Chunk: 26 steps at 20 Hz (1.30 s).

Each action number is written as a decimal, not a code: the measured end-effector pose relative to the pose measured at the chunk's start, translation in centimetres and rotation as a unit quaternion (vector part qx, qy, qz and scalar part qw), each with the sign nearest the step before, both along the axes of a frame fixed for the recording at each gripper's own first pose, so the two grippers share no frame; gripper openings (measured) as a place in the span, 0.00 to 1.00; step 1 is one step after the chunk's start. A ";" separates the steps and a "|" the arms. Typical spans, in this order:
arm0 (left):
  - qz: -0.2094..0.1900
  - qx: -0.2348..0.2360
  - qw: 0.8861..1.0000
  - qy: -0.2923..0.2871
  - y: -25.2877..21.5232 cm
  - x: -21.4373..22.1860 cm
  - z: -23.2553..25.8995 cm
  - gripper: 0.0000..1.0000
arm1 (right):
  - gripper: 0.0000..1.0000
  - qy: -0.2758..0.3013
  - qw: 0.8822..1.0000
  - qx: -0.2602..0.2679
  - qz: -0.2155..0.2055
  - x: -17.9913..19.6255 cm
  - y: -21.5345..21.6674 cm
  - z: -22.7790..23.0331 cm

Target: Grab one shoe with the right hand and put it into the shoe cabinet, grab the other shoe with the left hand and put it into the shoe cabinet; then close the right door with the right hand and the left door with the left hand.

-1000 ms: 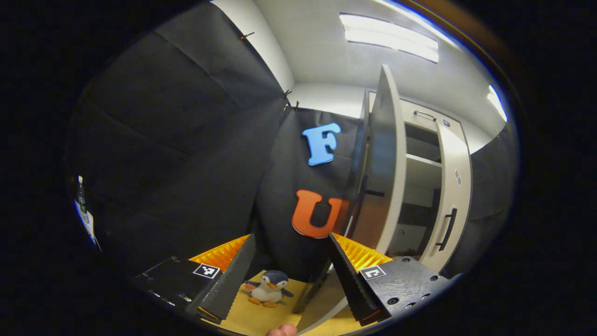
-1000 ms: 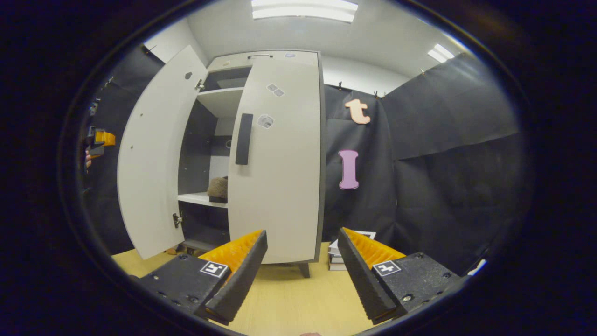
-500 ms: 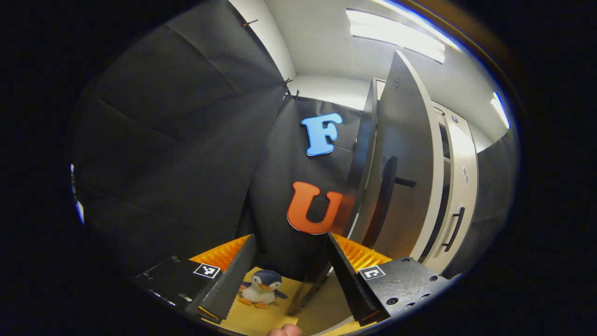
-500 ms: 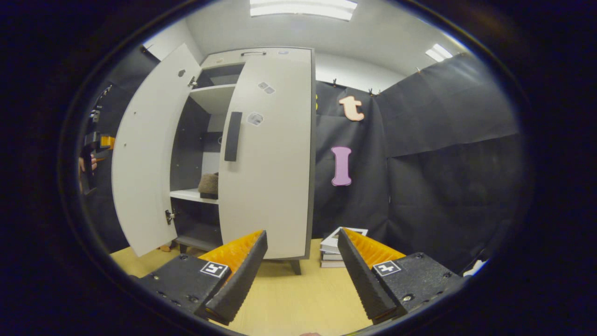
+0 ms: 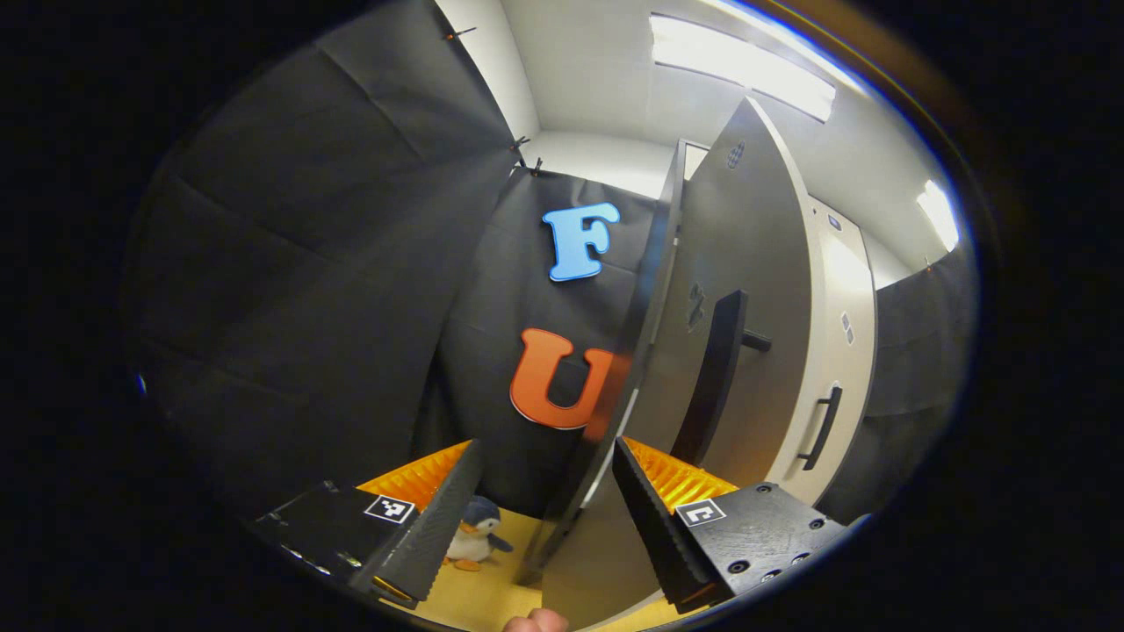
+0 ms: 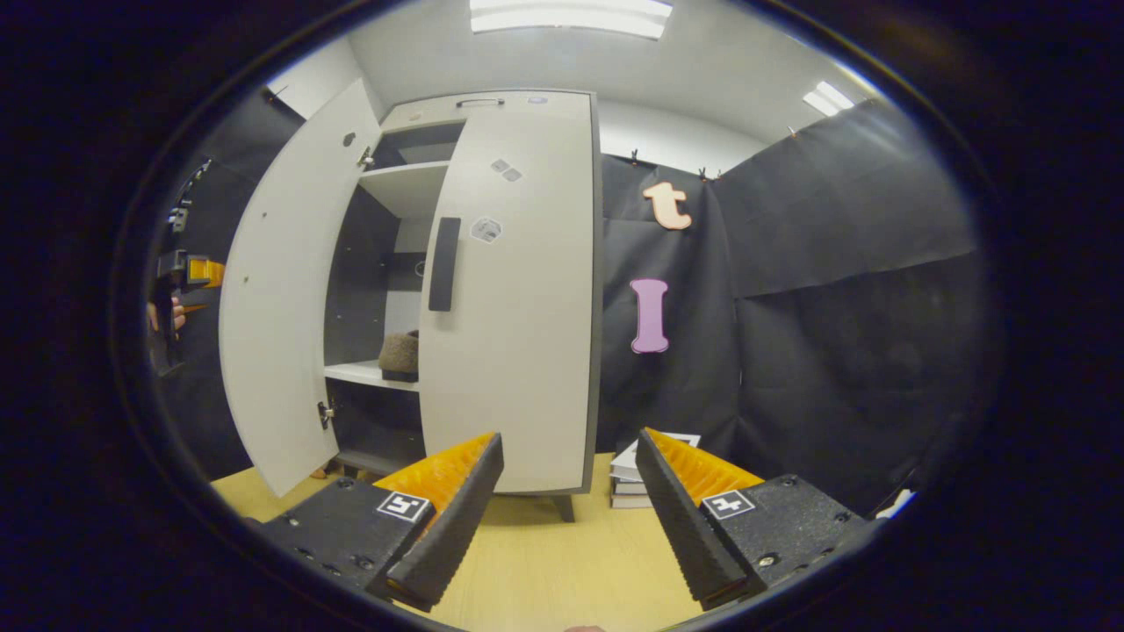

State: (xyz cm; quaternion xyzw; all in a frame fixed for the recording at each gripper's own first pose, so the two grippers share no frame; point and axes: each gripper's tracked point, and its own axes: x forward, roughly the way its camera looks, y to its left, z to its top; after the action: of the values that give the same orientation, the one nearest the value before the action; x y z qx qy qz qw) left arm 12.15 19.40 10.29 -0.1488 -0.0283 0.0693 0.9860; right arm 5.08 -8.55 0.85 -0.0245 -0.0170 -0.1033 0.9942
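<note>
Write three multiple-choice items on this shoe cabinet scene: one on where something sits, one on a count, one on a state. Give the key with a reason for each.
1. Where is the brown shoe?
A. on the floor by the books
B. on a shelf inside the shoe cabinet
C. in the right gripper

2. How many cabinet doors have a dark vertical handle showing in the left gripper view?
A. none
B. one
C. two

3. What state is the left door in?
A. partly open
B. fully shut
C. taken off

Key: 1 B, the shoe rests on the white shelf behind the gap. 2 C, one handle on the near door, another on the right door. 3 A, the left door swings out from the cabinet, leaving the shelves visible.
</note>
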 end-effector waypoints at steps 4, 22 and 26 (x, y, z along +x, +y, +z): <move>-0.029 0.010 1.000 -0.004 -3.3 0.5 0.2 0.92 | 0.98 -0.007 1.000 -0.016 -0.012 -0.9 -1.2 0.9; -0.112 0.028 0.993 -0.028 -13.5 4.4 1.2 0.93 | 0.98 -0.008 0.999 -0.016 -0.037 -3.1 -4.3 1.2; -0.128 0.050 0.990 -0.032 -14.4 3.0 2.3 0.93 | 0.98 0.003 1.000 -0.006 -0.011 -2.4 -2.3 0.5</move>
State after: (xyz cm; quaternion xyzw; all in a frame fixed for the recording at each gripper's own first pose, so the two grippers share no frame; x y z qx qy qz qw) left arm 15.15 4.98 12.54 -0.1038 -0.0437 -0.0636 0.9916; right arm 2.66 -10.90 1.30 -0.0311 -0.0145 -0.1139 0.9929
